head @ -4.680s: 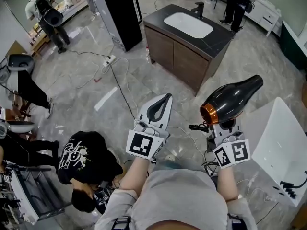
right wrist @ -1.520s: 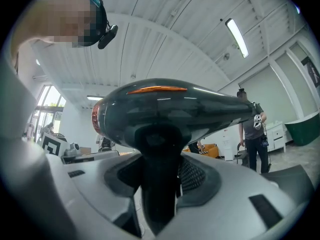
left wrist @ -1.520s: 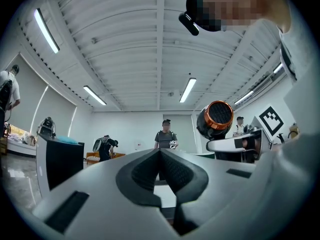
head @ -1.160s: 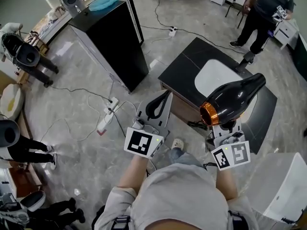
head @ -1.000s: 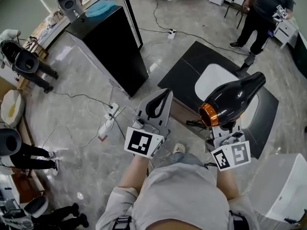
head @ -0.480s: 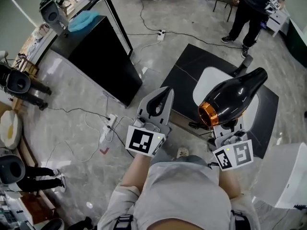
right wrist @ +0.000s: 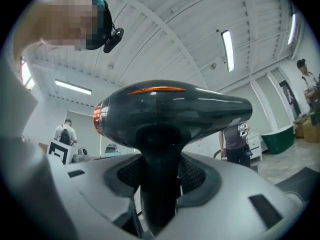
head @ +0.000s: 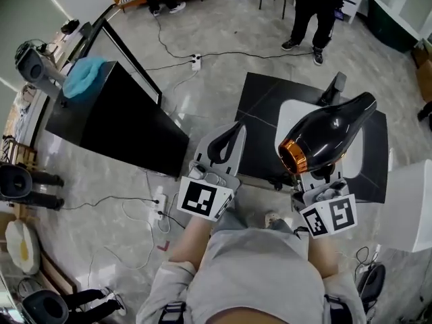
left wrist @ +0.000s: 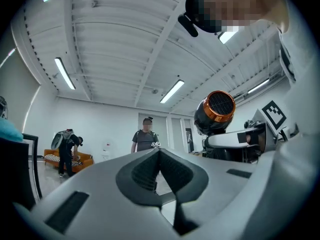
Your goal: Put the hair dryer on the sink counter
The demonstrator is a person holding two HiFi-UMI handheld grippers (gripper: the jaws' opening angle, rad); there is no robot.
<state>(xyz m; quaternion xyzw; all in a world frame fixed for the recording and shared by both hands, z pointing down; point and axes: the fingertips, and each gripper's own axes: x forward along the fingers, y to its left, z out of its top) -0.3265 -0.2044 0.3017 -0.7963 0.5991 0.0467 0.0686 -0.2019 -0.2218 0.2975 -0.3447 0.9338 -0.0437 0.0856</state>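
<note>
My right gripper [head: 322,175] is shut on the handle of the black hair dryer [head: 329,135], whose orange ring faces me; it hangs over the white basin [head: 290,115] of the black sink counter [head: 260,106]. In the right gripper view the hair dryer [right wrist: 170,109] stands upright, its handle pressed between both pads, and my right gripper [right wrist: 160,184] fills the lower frame. My left gripper [head: 228,140] is shut and holds nothing, at the counter's left edge. The left gripper view has my left gripper [left wrist: 159,153] in front and the hair dryer [left wrist: 215,113] at the right.
A black faucet [head: 331,88] stands behind the basin. At the left is a tall black cabinet [head: 108,123] with a teal cloth [head: 84,76] on top. Cables and a power strip [head: 159,202] lie on the floor. A person [head: 317,9] stands beyond the counter. A white unit [head: 412,194] is at the right.
The sink counter has come nearer and now lies under both grippers. The cabinet has slid left in view. Both grippers keep their pose, the right one still gripping the hair dryer.
</note>
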